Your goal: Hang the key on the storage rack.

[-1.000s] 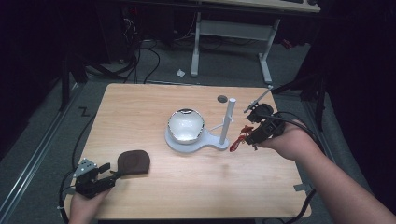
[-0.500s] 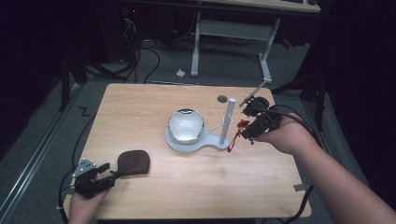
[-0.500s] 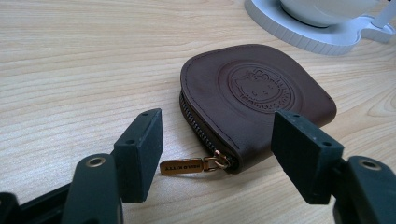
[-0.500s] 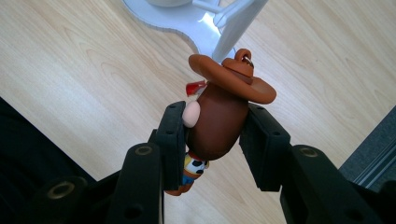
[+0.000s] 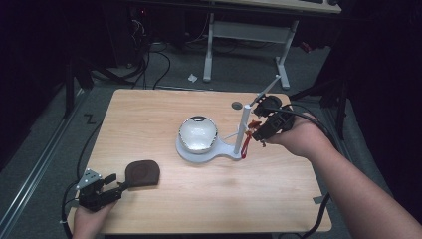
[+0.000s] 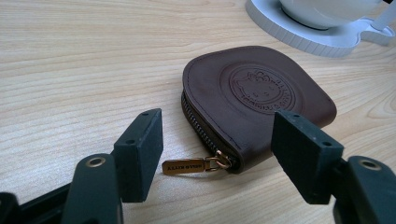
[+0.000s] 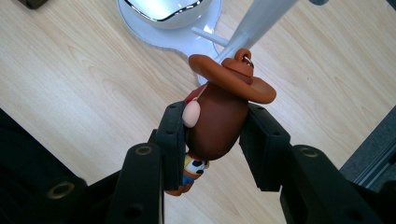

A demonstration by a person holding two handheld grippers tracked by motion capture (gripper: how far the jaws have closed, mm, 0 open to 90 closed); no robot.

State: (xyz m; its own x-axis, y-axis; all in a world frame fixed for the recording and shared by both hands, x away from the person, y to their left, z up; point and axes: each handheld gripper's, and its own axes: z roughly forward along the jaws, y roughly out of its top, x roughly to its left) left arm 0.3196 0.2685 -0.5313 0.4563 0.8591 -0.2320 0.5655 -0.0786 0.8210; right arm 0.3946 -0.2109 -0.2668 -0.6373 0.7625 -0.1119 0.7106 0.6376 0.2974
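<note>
A cowboy figure keyring [image 7: 219,116] with a brown hat is pinched between the pads of my right gripper [image 7: 212,135], its ring up against the white post [image 7: 261,23] of a stand. From above, the right gripper [image 5: 259,127] hovers beside that post [image 5: 243,127], above the table. A brown leather coin pouch [image 6: 257,98] lies flat near the front left, and its brass zip pull [image 6: 187,166] points at my left gripper [image 6: 217,144]. That gripper is open, its jaws on either side of the pouch's near end without touching it. In the high view the left gripper [image 5: 112,185] rests low beside the pouch [image 5: 143,173].
The white stand base [image 5: 219,152] carries a shiny domed bowl [image 5: 198,133] at the table's centre. A small dark disc [image 5: 237,105] lies behind the post. Cables and a desk frame [image 5: 249,35] stand on the floor beyond the far edge.
My right gripper has risen and moved in toward the post, still carrying the cowboy figure. The left gripper and the pouch have stayed put.
</note>
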